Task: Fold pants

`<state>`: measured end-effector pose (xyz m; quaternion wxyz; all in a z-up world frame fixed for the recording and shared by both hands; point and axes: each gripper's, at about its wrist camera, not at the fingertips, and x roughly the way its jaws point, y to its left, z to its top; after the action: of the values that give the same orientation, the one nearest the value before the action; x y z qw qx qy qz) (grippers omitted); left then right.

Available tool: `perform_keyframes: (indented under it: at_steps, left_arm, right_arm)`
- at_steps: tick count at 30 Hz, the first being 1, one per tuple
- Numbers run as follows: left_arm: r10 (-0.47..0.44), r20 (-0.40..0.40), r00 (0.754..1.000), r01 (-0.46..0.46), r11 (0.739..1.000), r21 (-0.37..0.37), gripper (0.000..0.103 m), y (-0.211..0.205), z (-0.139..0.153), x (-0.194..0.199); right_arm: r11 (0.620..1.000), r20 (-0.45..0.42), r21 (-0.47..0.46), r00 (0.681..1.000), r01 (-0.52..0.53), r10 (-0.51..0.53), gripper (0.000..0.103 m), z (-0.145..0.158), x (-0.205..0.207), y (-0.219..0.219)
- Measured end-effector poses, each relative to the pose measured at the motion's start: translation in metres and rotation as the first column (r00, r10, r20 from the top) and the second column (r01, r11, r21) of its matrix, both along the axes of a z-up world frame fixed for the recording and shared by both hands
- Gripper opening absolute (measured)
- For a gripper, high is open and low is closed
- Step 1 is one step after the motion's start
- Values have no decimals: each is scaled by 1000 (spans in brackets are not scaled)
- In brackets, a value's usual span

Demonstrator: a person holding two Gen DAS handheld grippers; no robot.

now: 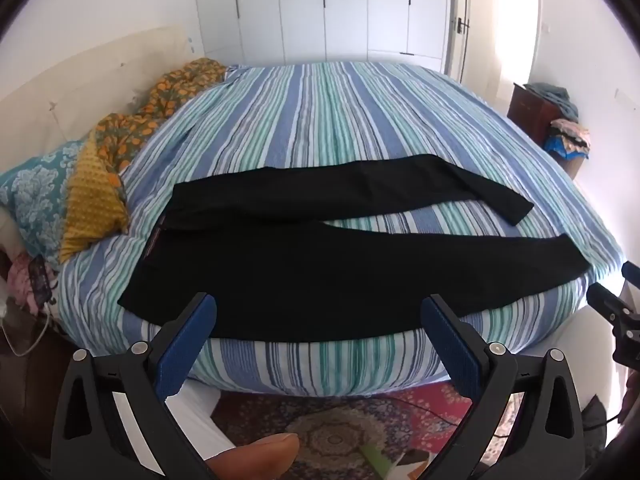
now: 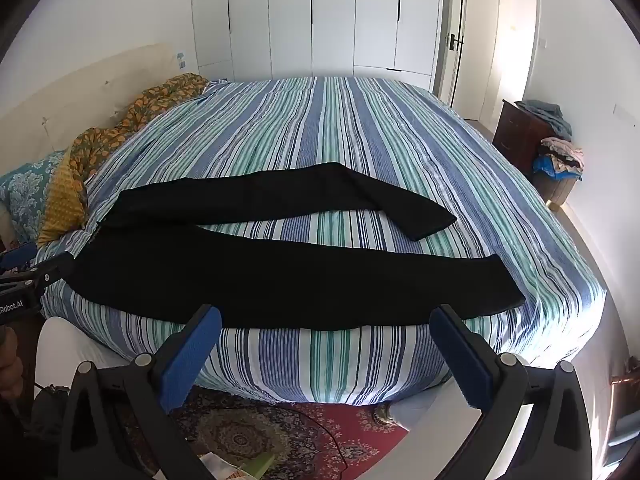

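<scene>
Black pants (image 1: 304,264) lie flat on the striped bed (image 1: 320,120), waist at the left, both legs spread apart toward the right. They also show in the right wrist view (image 2: 280,276). My left gripper (image 1: 318,308) is open and empty, held off the near bed edge in front of the near leg's thigh. My right gripper (image 2: 326,318) is open and empty, in front of the near leg's lower part. The right gripper's tip shows at the right edge of the left wrist view (image 1: 612,304).
Pillows and a patterned quilt (image 1: 100,168) lie at the bed's left end. A dark dresser with piled clothes (image 2: 548,148) stands at the right wall. A patterned rug (image 2: 280,432) lies below the grippers. White wardrobes (image 2: 312,16) stand behind.
</scene>
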<state>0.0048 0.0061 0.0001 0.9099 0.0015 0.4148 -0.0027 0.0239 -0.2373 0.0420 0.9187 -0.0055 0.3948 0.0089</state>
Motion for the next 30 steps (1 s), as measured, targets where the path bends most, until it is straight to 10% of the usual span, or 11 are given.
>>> perform_keyframes:
  at_steps: [30]
  left_arm:
    - [-25,26,999,23,999,43,102,-14,9,-9]
  right_arm:
    - [1000,18,12,1000,4,-4,103,-2,-7,4]
